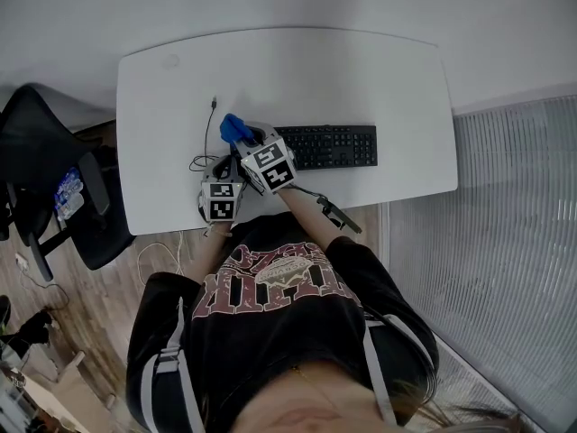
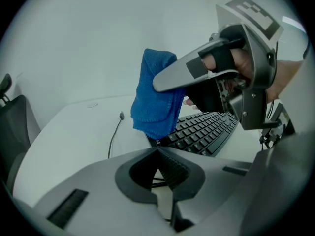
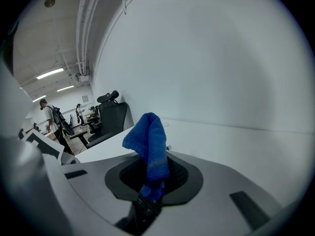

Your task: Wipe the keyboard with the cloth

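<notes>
A black keyboard [image 1: 334, 145] lies on the white desk [image 1: 297, 70], near its front edge. My right gripper [image 1: 248, 142] is shut on a blue cloth [image 1: 236, 129] and holds it over the keyboard's left end. In the left gripper view the cloth [image 2: 155, 102] hangs from the right gripper [image 2: 170, 87], just above the keyboard [image 2: 206, 132]. In the right gripper view the cloth [image 3: 150, 146] sticks up from between the jaws of that gripper [image 3: 152, 173], and a few keys [image 3: 146, 208] show below. My left gripper [image 1: 220, 188] [image 2: 157, 151] sits at the desk's front edge, shut and holding nothing.
A thin black cable [image 1: 209, 133] [image 2: 115, 132] runs across the desk left of the keyboard and coils near the front edge. A black office chair [image 1: 54, 179] [image 3: 110, 117] stands left of the desk. A wall is behind the desk. People [image 3: 49, 117] stand far off.
</notes>
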`<state>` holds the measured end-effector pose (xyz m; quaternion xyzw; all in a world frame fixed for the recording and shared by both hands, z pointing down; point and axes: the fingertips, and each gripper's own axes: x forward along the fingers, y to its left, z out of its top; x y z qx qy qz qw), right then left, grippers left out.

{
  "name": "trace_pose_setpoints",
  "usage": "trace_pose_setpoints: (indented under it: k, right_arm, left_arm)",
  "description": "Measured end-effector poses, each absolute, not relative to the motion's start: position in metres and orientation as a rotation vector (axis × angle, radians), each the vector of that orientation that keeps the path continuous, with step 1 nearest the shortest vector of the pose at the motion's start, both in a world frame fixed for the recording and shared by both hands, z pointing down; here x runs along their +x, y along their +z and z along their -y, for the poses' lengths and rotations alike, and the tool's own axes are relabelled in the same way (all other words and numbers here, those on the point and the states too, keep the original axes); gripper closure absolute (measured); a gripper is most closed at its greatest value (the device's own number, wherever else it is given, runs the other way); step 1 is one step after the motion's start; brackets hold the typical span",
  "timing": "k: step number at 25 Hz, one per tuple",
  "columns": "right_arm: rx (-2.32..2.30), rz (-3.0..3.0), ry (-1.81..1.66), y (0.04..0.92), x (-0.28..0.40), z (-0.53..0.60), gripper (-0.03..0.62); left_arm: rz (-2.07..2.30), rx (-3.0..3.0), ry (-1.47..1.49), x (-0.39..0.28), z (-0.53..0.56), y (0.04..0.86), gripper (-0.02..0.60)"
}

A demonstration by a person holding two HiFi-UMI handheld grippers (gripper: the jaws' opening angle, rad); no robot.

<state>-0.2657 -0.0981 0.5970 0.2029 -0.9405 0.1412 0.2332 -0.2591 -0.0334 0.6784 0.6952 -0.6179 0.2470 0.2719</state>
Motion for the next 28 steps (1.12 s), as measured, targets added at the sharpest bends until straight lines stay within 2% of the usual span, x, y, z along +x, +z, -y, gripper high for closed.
trace_pose_setpoints:
  k: [28]
  right_arm:
    - [0.559, 2.502, 0.366, 0.635, -0.240, 0.117, 0.530]
  left_arm:
    - [1.759, 1.769, 0.654, -0.269, 0.032, 0.682, 0.548]
